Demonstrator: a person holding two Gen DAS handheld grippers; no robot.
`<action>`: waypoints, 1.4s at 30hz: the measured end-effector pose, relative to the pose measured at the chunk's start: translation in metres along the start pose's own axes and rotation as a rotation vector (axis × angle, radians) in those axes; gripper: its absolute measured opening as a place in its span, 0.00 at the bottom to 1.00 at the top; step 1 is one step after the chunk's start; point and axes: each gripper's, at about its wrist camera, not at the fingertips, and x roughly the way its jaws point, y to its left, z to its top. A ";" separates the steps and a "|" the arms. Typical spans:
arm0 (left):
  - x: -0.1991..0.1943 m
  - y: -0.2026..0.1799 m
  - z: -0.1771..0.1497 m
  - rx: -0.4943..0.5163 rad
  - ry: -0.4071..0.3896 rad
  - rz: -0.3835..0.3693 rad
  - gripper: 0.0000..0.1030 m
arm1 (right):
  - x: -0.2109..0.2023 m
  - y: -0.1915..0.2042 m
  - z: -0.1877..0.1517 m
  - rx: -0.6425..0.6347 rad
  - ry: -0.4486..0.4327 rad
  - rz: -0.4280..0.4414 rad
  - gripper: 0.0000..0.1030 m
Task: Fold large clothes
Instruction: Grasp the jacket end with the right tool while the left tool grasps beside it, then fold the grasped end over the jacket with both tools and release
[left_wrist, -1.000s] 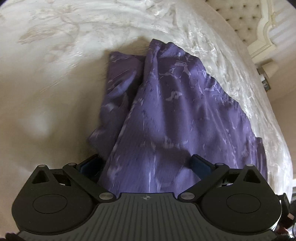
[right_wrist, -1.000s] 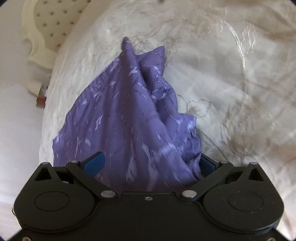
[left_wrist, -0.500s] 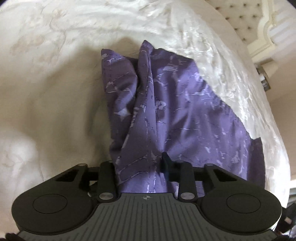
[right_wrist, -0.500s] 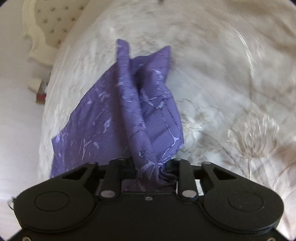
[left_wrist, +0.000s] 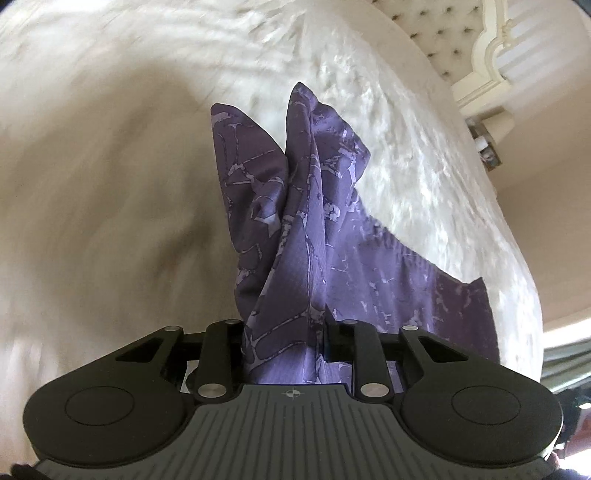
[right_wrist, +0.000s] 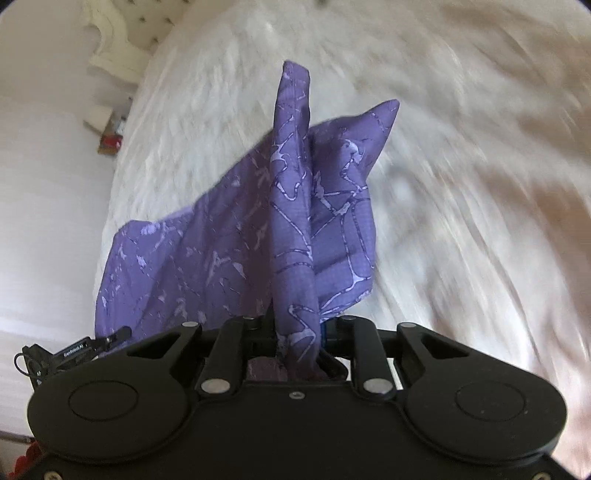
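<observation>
Where purple cloth (left_wrist: 295, 229) drapes, cream bedspread (left_wrist: 110, 184), tufted headboard (left_wrist: 436, 33) beyond

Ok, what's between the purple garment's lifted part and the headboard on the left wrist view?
Only white bedspread lies between the purple garment and the tufted headboard; the left wrist view shows it. The left hand-held gripper pinches the cloth.

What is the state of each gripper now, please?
Left gripper: jaws have just been closing, now shut on the purple cloth.
Right gripper: jaws have just been closing, now shut on the same cloth.
</observation>
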 end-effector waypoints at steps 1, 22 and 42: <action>-0.003 0.006 -0.010 -0.009 0.011 0.005 0.26 | -0.003 -0.004 -0.009 0.004 0.018 -0.004 0.29; -0.032 -0.018 -0.036 0.233 -0.076 0.228 0.80 | -0.026 0.010 -0.040 -0.048 -0.285 -0.285 0.83; 0.104 -0.068 -0.008 0.503 0.093 0.257 0.82 | 0.140 0.119 -0.030 -0.627 -0.037 -0.341 0.84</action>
